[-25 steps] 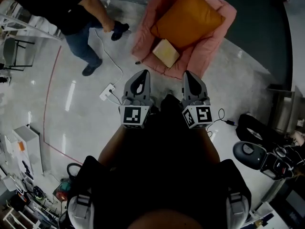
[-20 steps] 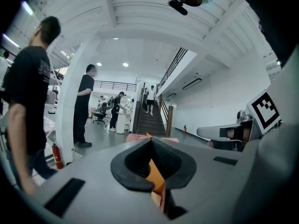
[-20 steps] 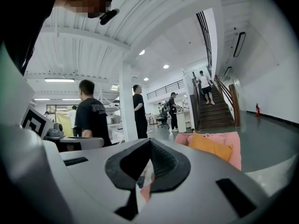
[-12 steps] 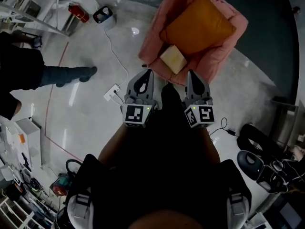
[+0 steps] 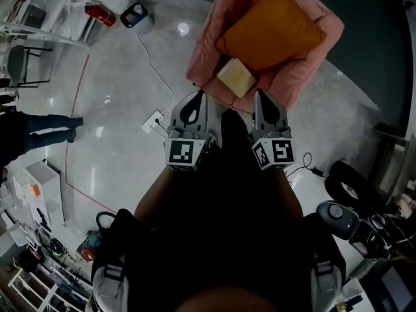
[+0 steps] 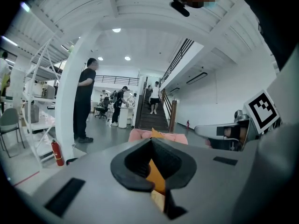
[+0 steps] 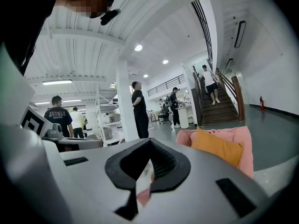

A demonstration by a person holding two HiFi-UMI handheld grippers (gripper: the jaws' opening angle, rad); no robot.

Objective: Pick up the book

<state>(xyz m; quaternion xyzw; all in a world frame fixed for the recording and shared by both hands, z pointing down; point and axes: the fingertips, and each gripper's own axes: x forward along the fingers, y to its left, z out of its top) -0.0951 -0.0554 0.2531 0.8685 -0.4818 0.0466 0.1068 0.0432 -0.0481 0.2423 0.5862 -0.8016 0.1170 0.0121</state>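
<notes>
The book (image 5: 235, 77), a cream block, lies at the front of the seat of a pink armchair (image 5: 208, 44), below an orange cushion (image 5: 273, 28). My left gripper (image 5: 199, 94) and right gripper (image 5: 259, 93) are held side by side and point at the chair's front edge, just short of the book. Both are shut with nothing in them. In the left gripper view the shut jaws (image 6: 151, 142) frame a strip of orange cushion (image 6: 154, 174) and cream book (image 6: 158, 199). In the right gripper view the jaws (image 7: 149, 142) stand left of the armchair (image 7: 243, 146) and cushion (image 7: 217, 147).
A white power strip (image 5: 153, 121) with its cable lies on the glossy floor left of the grippers. A red fire extinguisher (image 5: 101, 13) stands at upper left, and a bystander's legs (image 5: 39, 132) are at the left edge. Black bags and gear (image 5: 354, 190) crowd the right side.
Both grippers have moved forward together, closer to the armchair and the book. The bystander has walked from near the chair to the left edge. Both grippers have stayed shut.
</notes>
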